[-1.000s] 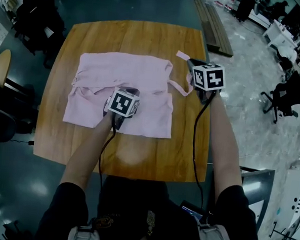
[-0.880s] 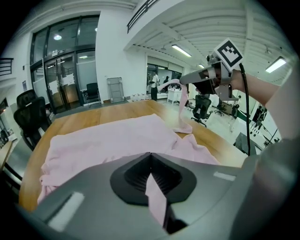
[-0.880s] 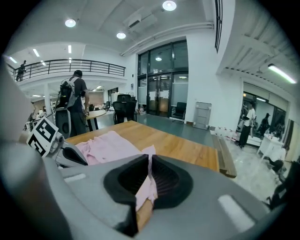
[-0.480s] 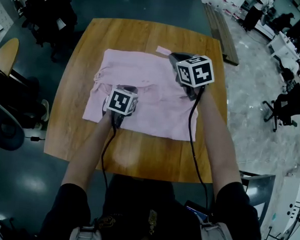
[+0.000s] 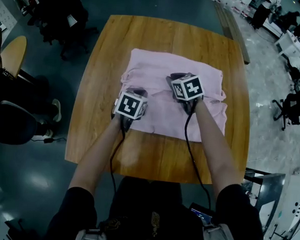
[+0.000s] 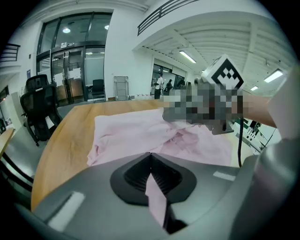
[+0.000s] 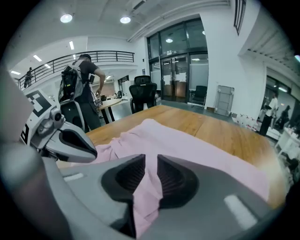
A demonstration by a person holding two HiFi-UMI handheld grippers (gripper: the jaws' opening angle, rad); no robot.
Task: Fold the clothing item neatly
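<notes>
Left gripper view: left gripper [image 6: 151, 159] clamped on a garment [image 6: 131, 131] fold. Right gripper [image 7: 151, 171] jaws have just been opening, cloth loose between them. Garment lies spread ahead of both. I'd lay this fold flat, edges matched, before letting go.

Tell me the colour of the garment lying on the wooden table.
The garment is plain pale pink, clearest in the head view.

Pink garment [image 5: 153, 66] on a brown wood-grain table [image 5: 108, 63]; grey left gripper [image 6: 151, 157] and right gripper [image 7: 151, 164], with black-and-white square-patterned cubes [image 5: 130, 105]; teal floor [image 5: 29, 185] at nine o'clock.
</notes>
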